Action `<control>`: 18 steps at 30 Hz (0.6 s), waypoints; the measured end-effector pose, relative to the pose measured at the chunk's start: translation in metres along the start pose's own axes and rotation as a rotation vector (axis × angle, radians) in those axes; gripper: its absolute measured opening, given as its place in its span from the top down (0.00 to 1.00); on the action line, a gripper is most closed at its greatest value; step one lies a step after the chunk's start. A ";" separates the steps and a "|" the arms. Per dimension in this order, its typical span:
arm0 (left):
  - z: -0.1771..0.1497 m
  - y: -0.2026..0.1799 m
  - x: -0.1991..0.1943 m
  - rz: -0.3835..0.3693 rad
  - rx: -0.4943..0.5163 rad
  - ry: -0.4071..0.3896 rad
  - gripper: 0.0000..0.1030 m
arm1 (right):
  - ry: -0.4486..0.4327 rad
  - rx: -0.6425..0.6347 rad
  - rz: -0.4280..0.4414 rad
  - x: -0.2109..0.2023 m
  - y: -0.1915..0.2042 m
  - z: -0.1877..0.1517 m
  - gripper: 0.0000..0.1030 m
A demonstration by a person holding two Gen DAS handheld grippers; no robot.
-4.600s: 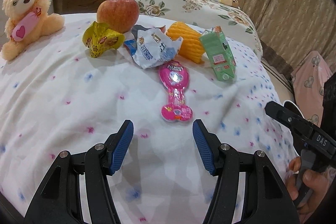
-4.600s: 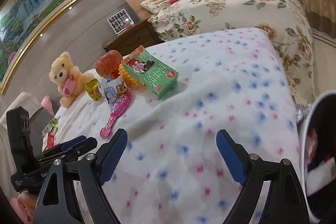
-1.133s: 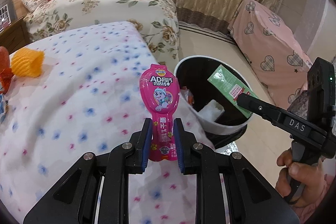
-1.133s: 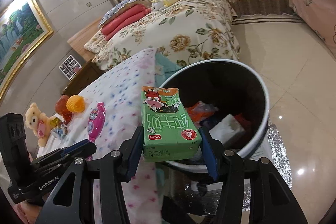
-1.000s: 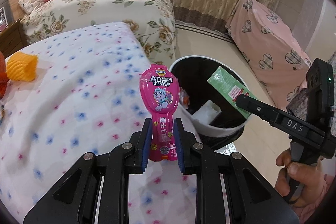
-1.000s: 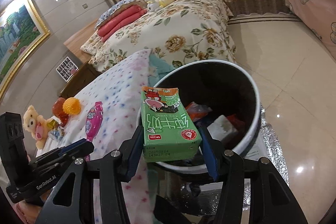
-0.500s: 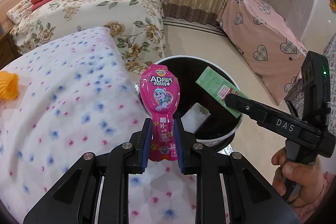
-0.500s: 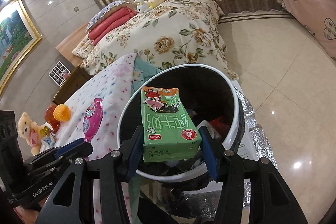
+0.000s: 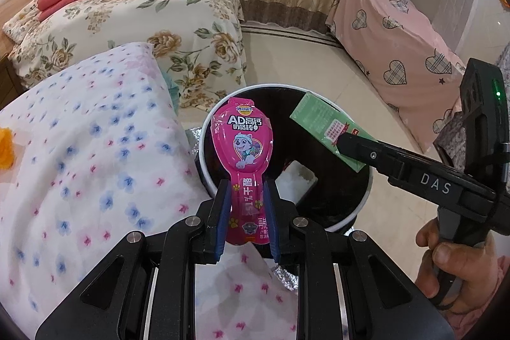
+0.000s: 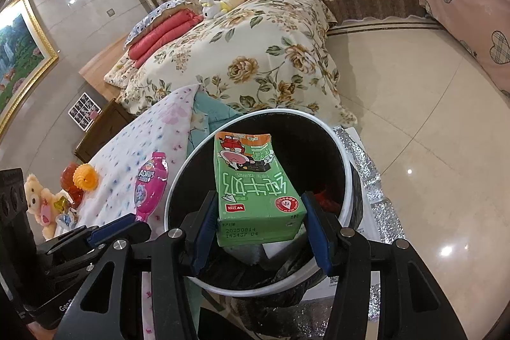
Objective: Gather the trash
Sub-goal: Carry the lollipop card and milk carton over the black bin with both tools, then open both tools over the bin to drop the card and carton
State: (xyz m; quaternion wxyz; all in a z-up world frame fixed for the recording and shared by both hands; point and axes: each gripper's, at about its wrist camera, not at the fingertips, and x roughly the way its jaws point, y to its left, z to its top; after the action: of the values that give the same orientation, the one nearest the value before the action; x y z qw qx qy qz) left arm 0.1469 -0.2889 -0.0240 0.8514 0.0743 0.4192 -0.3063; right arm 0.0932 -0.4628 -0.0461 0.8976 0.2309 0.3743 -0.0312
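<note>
My left gripper (image 9: 246,214) is shut on a pink spoon-shaped snack wrapper (image 9: 243,142), held upright at the near rim of a black trash bin (image 9: 366,190) with a white rim. My right gripper (image 10: 258,217) is shut on a green milk carton (image 10: 251,180) and holds it over the open bin (image 10: 346,161). In the left wrist view the carton (image 9: 325,125) hangs above the bin's right half. The bin holds white and red trash. The pink wrapper (image 10: 149,184) also shows at the left of the right wrist view.
The bin stands on the tiled floor beside the spotted white bedspread (image 9: 79,148). A teddy bear (image 10: 38,203), an apple, an orange ring (image 10: 84,177) and wrappers lie further back on it. A floral bed (image 9: 143,15) and a pink covered seat (image 9: 398,31) flank the floor.
Both grippers have drifted from over the bed toward the bin. The carton now hangs above the bin's opening and the pink wrapper has reached its near rim. Both grips are unchanged.
</note>
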 end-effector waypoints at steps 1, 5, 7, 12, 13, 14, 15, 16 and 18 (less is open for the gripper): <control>0.001 -0.001 0.001 0.000 0.002 0.002 0.81 | 0.002 -0.002 -0.003 0.001 0.000 0.000 0.48; 0.004 -0.002 0.004 0.001 0.008 0.006 0.81 | 0.011 0.004 -0.006 0.005 -0.003 0.003 0.48; 0.004 -0.003 0.006 -0.002 0.004 0.008 0.81 | 0.014 0.010 -0.007 0.006 -0.005 0.004 0.48; 0.005 0.000 0.010 -0.011 -0.011 0.030 0.80 | 0.024 0.023 -0.003 0.007 -0.006 0.006 0.46; 0.005 0.001 0.011 -0.008 -0.020 0.038 0.74 | 0.024 0.029 -0.003 0.007 -0.007 0.006 0.46; 0.004 0.002 0.011 -0.014 -0.032 0.041 0.67 | 0.023 0.033 -0.004 0.007 -0.007 0.006 0.45; 0.004 0.004 0.008 -0.025 -0.044 0.033 0.65 | 0.023 0.037 -0.002 0.006 -0.008 0.006 0.45; 0.002 0.006 0.006 -0.025 -0.052 0.024 0.62 | 0.022 0.044 0.002 0.006 -0.008 0.005 0.44; 0.000 0.008 0.000 -0.013 -0.059 0.014 0.59 | 0.013 0.053 0.007 0.003 -0.007 0.004 0.37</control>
State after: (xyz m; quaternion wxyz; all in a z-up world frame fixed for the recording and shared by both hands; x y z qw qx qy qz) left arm 0.1515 -0.2822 -0.0254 0.8483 0.0484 0.4345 -0.2987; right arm 0.0961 -0.4706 -0.0487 0.8888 0.2561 0.3783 -0.0366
